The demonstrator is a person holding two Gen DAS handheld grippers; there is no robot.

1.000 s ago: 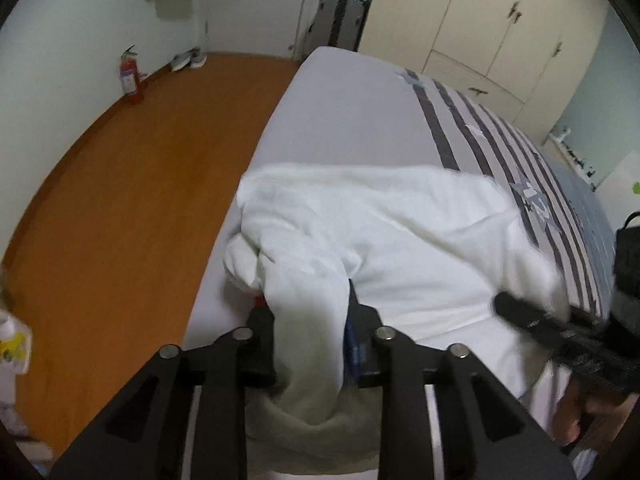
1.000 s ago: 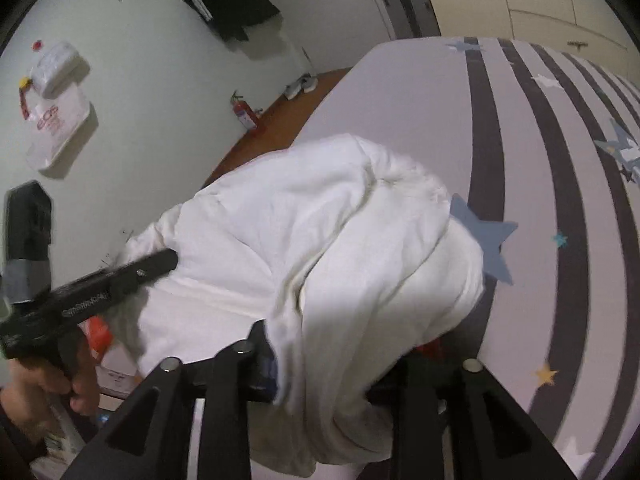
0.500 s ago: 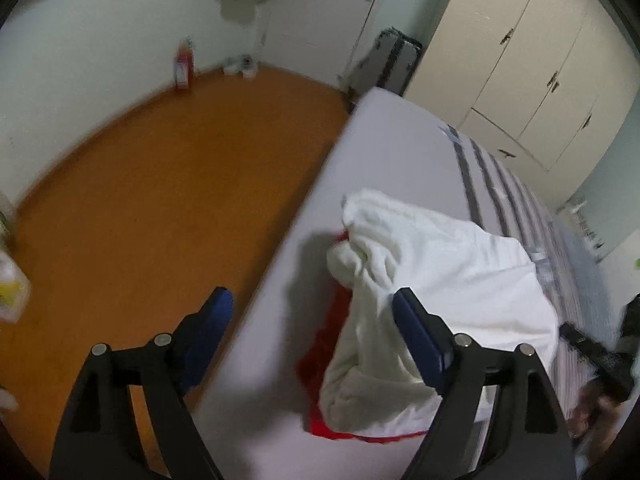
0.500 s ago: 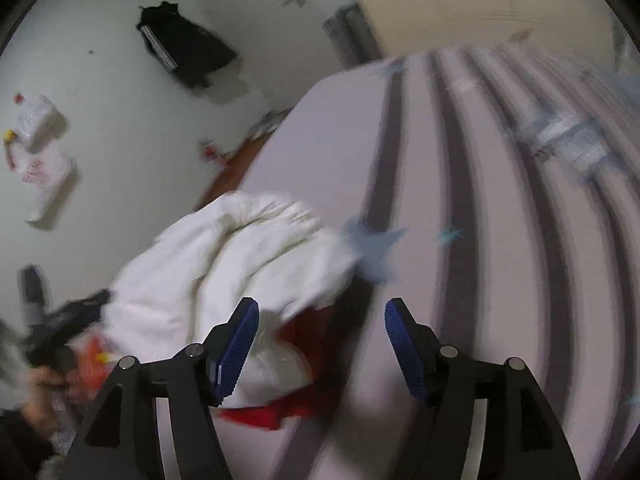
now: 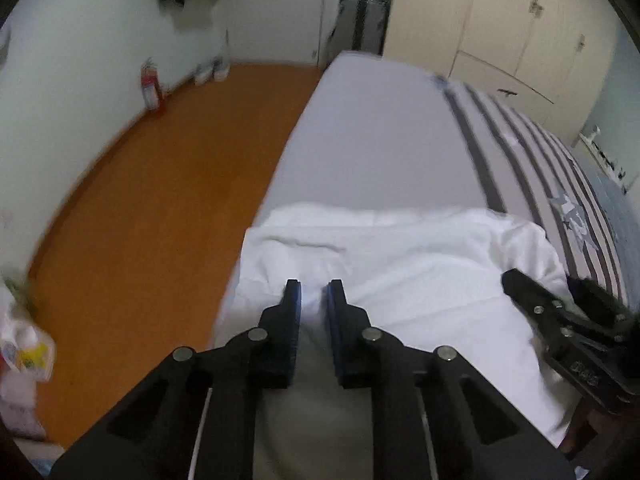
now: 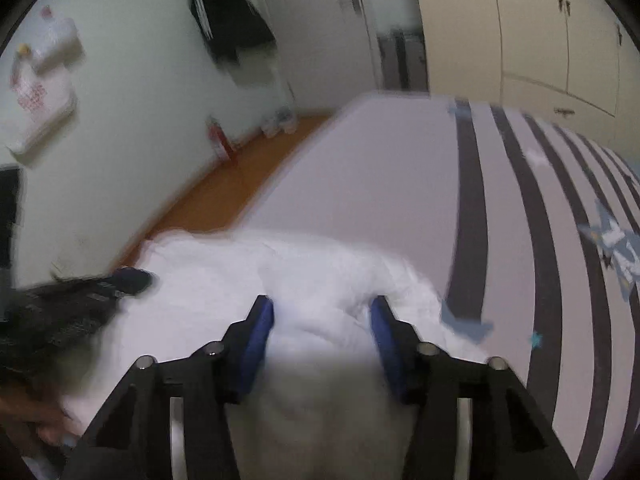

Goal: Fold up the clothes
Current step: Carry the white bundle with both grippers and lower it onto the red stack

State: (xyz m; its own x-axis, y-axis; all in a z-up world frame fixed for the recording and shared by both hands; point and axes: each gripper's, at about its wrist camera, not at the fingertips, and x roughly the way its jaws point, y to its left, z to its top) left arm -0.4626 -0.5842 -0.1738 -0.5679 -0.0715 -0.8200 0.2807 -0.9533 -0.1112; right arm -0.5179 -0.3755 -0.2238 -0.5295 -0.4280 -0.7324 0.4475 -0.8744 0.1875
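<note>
A white garment (image 5: 400, 264) lies spread near the front edge of the bed (image 5: 380, 128), which has a pale sheet with dark stripes. My left gripper (image 5: 314, 292) is low over the garment's near left part. Its jaws are closing to a narrow gap with a pinch of white cloth between the pads. My right gripper (image 6: 322, 316) is at the garment's (image 6: 240, 264) right end. Its jaws stand wider and are closing on a thick bunch of cloth that fills the gap. One of its fingers (image 5: 528, 296) shows at the right of the left wrist view.
An orange wooden floor (image 5: 160, 200) runs along the bed's left side, with a fire extinguisher (image 5: 150, 88) by the wall. A suitcase (image 5: 364, 20) and wardrobe doors (image 5: 520, 20) stand beyond the bed. Dark clothes (image 6: 232, 28) hang on the wall. A plastic bag (image 5: 20, 352) is at the near left.
Half a second ago both grippers were wide open above the bed, off the cloth. Both have come down onto the white garment and narrowed on it. The red cloth beneath no longer shows.
</note>
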